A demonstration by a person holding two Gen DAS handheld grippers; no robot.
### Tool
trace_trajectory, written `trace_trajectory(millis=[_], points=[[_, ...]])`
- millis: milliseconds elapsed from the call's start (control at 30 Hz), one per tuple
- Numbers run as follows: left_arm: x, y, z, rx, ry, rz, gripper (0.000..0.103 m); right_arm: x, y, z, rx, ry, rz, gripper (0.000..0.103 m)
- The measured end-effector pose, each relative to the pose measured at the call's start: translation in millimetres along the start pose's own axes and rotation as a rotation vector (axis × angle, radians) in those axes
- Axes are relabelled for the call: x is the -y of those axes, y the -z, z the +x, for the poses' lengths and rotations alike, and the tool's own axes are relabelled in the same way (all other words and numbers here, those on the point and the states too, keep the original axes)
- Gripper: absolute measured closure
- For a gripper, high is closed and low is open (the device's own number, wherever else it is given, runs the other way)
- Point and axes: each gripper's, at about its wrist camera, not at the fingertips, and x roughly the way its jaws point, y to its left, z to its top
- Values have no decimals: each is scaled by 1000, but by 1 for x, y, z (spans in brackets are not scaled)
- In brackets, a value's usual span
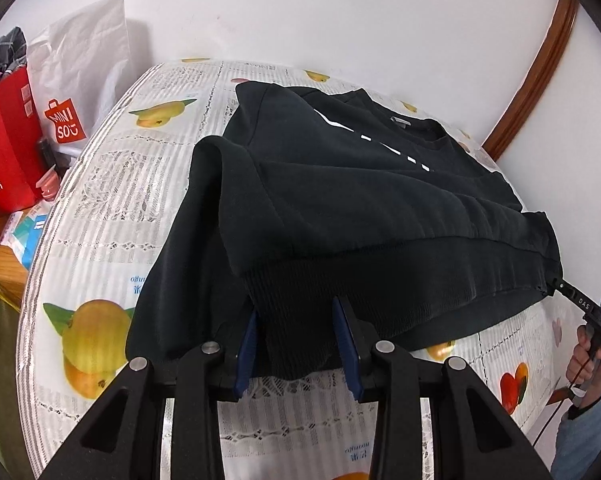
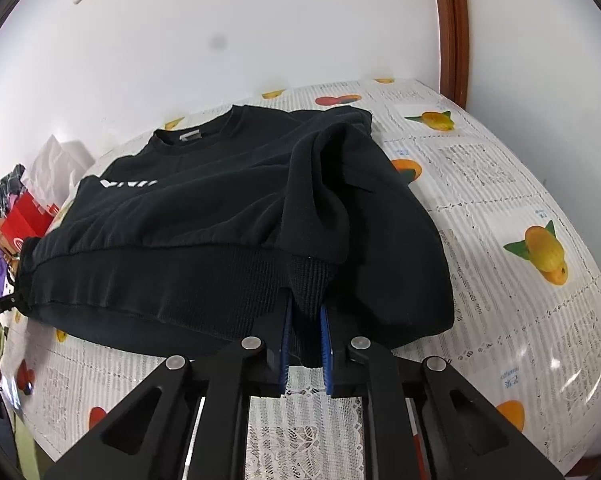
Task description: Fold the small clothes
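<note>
**Black sweatshirt pinched at its hem by both grippers**

White walls and a brown wooden door frame (image 2: 452, 32) back a round table (image 2: 520, 184) covered in a glossy white lace-pattern cloth printed with yellow and orange fruit. On that cloth lies the black long-sleeved sweatshirt with white lettering (image 1: 360, 184), collar toward the wall, ribbed hem toward the cameras, a sleeve folded over each side.

The left gripper (image 1: 300, 344) has its blue-padded jaws narrowed on a bunched fold of ribbed hem; the fabric fills the gap and the pads press it. The right gripper (image 2: 305, 344) is nearly closed, squeezing a thinner tuck of the same hem at the other end.

Beside the table stand a red paper bag (image 1: 8, 152) and a white Miniso shopping bag (image 1: 76, 80). A hand (image 1: 588, 352) in a blue sleeve grips the right tool's handle.
</note>
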Motion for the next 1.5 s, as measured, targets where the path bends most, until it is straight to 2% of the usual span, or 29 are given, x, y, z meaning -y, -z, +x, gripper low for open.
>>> trace_trajectory(millis=[100, 200, 367, 533, 667, 1033, 1267, 1500], points=[[3, -2, -3, 13, -13, 9, 85, 1, -5, -5, 15, -17, 7, 92], [6, -5, -5, 21, -23, 31, 89, 1, -12, -13, 46, -39, 15, 92], [9, -10, -18, 59, -20, 46, 92, -3, -25, -22, 83, -52, 12, 92], [7, -18, -33, 102, 26, 6, 94, -6, -34, -33, 129, -76, 20, 93], [10, -29, -39, 135, 29, 4, 95, -4, -42, -42, 156, -92, 35, 94], [28, -85, -46, 218, 28, 37, 96, -1, -88, -57, 259, -153, 76, 98], [23, -125, -21, 222, 16, 10, 96, 1, -124, -42, 286, -153, 93, 98], [0, -142, 29, 148, 13, -48, 96, 5, -147, 10, 215, -102, 113, 98]])
